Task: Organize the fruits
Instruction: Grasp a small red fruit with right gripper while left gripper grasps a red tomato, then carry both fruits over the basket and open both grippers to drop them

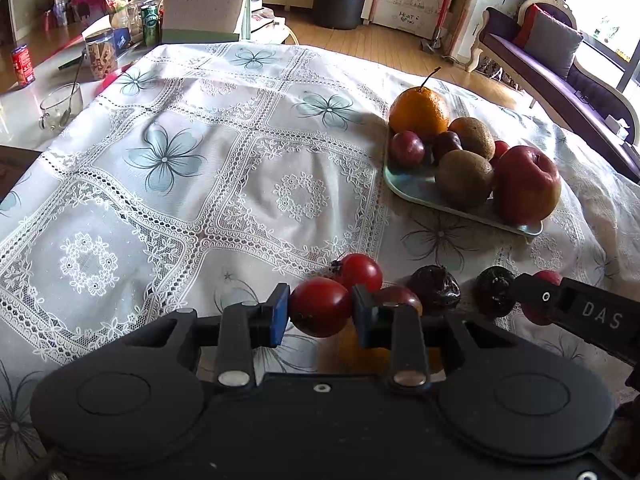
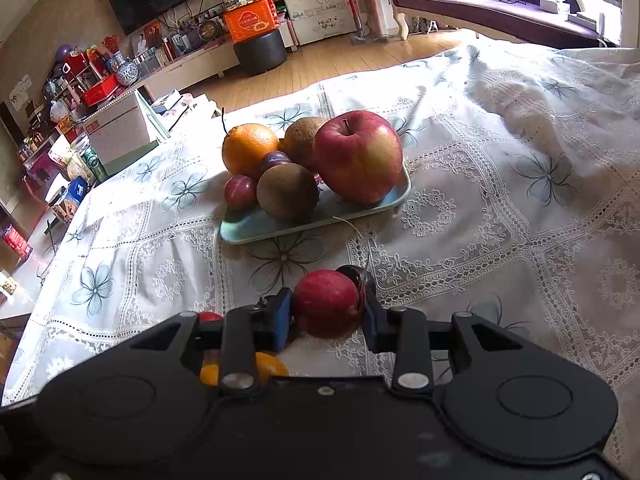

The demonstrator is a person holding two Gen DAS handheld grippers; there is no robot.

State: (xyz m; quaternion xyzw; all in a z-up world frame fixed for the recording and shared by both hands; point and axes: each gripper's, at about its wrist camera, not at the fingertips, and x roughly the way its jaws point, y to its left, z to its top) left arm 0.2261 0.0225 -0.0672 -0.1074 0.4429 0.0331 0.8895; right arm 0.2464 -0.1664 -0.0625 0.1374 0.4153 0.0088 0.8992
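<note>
Red fruit fills both low, level grippers: left gripper (image 1: 320, 312) clamps a tomato (image 1: 320, 307), right gripper (image 2: 326, 314) a plum (image 2: 325, 303).

My wrist cameras look forward, low over table; both share fruit tray (image 1: 416, 194) (image 2: 256, 228) close ahead.

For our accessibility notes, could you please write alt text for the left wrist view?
The left gripper pinches a small red fruit above a floral lace tablecloth. More small fruits lie beside it, and a pale green tray ahead holds an apple, orange, kiwis and plums.
</note>
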